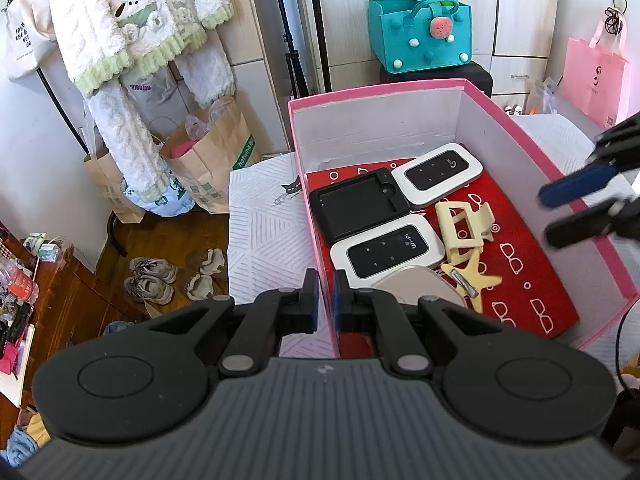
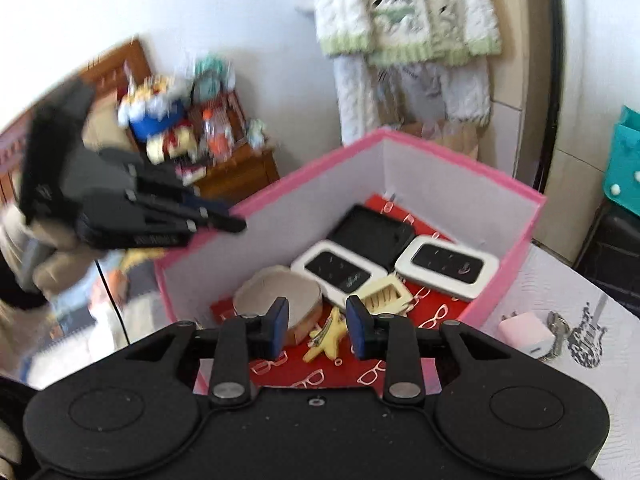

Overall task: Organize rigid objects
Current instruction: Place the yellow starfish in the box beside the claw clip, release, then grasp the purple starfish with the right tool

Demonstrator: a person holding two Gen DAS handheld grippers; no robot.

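Note:
A pink box [image 1: 580, 208] with a red patterned floor holds two white WiFi routers [image 1: 437, 174] [image 1: 387, 251], a black tray [image 1: 358, 204], a cream hair claw [image 1: 466, 232], a yellow star clip [image 1: 472, 278] and a round beige case [image 1: 416, 285]. My left gripper [image 1: 326, 300] is nearly shut and empty, at the box's near left wall. My right gripper [image 2: 317, 330] is open and empty, above the box's near edge over the star clip [image 2: 326, 338]. It also shows in the left wrist view [image 1: 576, 208] at the box's right wall. The left gripper [image 2: 224, 218] shows over the box's left corner.
The box [image 2: 504, 272] stands on a white patterned cloth [image 1: 268, 232]. A pink charger [image 2: 526, 334] and keys [image 2: 558, 330] lie on the cloth right of the box. A teal felt bag [image 1: 420, 36], paper bags [image 1: 212, 160], hanging clothes and shoes [image 1: 154, 280] surround the table.

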